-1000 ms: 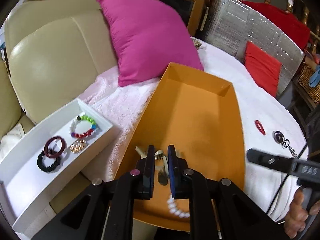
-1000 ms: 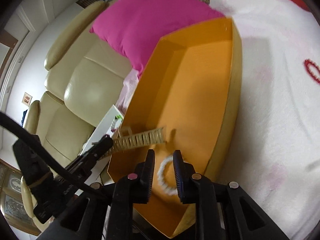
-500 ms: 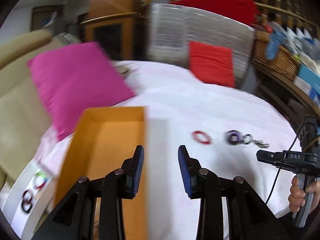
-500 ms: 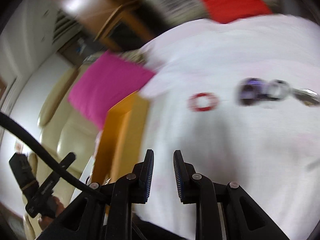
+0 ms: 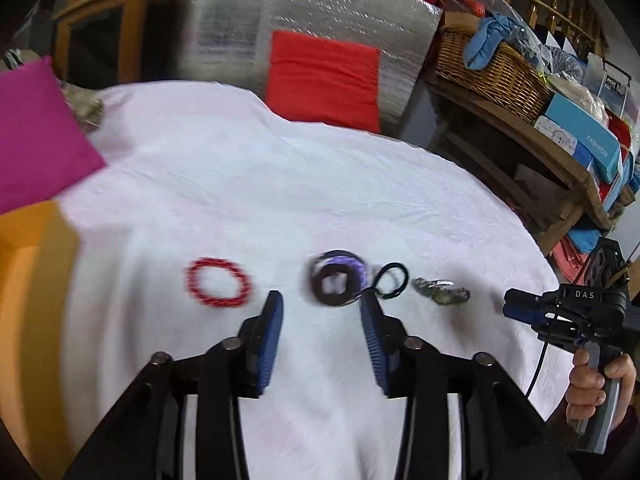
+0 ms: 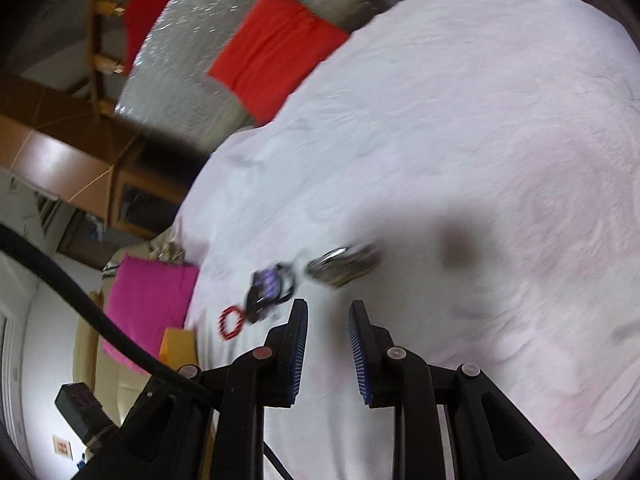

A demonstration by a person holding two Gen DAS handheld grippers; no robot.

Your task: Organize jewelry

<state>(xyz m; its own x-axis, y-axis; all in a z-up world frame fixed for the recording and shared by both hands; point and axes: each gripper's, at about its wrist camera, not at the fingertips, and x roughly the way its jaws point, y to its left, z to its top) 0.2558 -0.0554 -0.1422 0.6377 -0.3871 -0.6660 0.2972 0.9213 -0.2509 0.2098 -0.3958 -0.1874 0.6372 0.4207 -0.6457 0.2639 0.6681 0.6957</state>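
Left gripper (image 5: 321,307) was spread wide and empty above the white cloth (image 5: 280,184), the dark purple ring-shaped piece (image 5: 338,279) just beyond its right fingertip. Taking that piece as landmark: the red bead bracelet (image 5: 219,286) lay well to its left, a thin black loop (image 5: 391,280) touched its right side, and a blurred metallic piece (image 5: 442,291) lay further right; the orange box (image 5: 24,264) sat far left. Right gripper (image 6: 328,310) was parted moderately, holding nothing, near the metallic piece (image 6: 344,265).
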